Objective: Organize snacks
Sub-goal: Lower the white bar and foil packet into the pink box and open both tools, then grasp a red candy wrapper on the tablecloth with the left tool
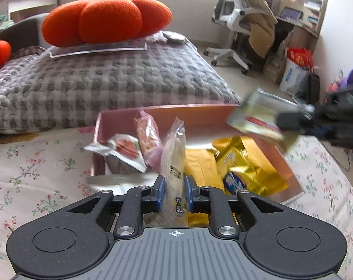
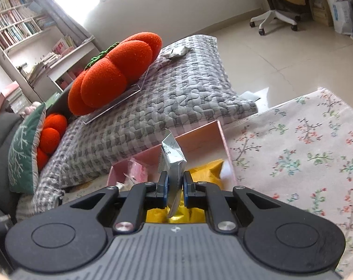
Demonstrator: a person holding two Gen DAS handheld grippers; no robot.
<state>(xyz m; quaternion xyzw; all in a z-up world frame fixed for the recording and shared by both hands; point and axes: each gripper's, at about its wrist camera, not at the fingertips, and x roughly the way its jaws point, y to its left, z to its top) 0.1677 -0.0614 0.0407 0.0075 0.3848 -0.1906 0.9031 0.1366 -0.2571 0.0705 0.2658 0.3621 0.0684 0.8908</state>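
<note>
The pink box (image 1: 290, 163) sat at the centre of the left wrist view on the flowered cloth (image 1: 36, 163), open at the top. Inside it, on the left, lay a white packet with a red picture (image 1: 122, 151) and a pinkish packet (image 1: 146, 137) leaning beside it; on the right, a heap of gold foil bags (image 1: 244, 165) filled the floor of the box.

The left hand-held gripper (image 1: 174, 186) was closed narrow on a clear packet (image 1: 174, 154), which stood upright between its blue pads over the box's near edge. The right hand-held gripper (image 2: 175, 180) pinched a silver packet (image 2: 174, 161), upright too, above the gold bags and the box's far wall (image 2: 199, 140). From the left view that packet (image 1: 260, 119) showed blurred at the box's right rim.

Behind the box rose a grey quilted cushion (image 1: 106, 86), with an orange pumpkin pillow (image 1: 106, 21) on a clear sheet atop it. An office chair (image 1: 237, 23) stood at upper right.
</note>
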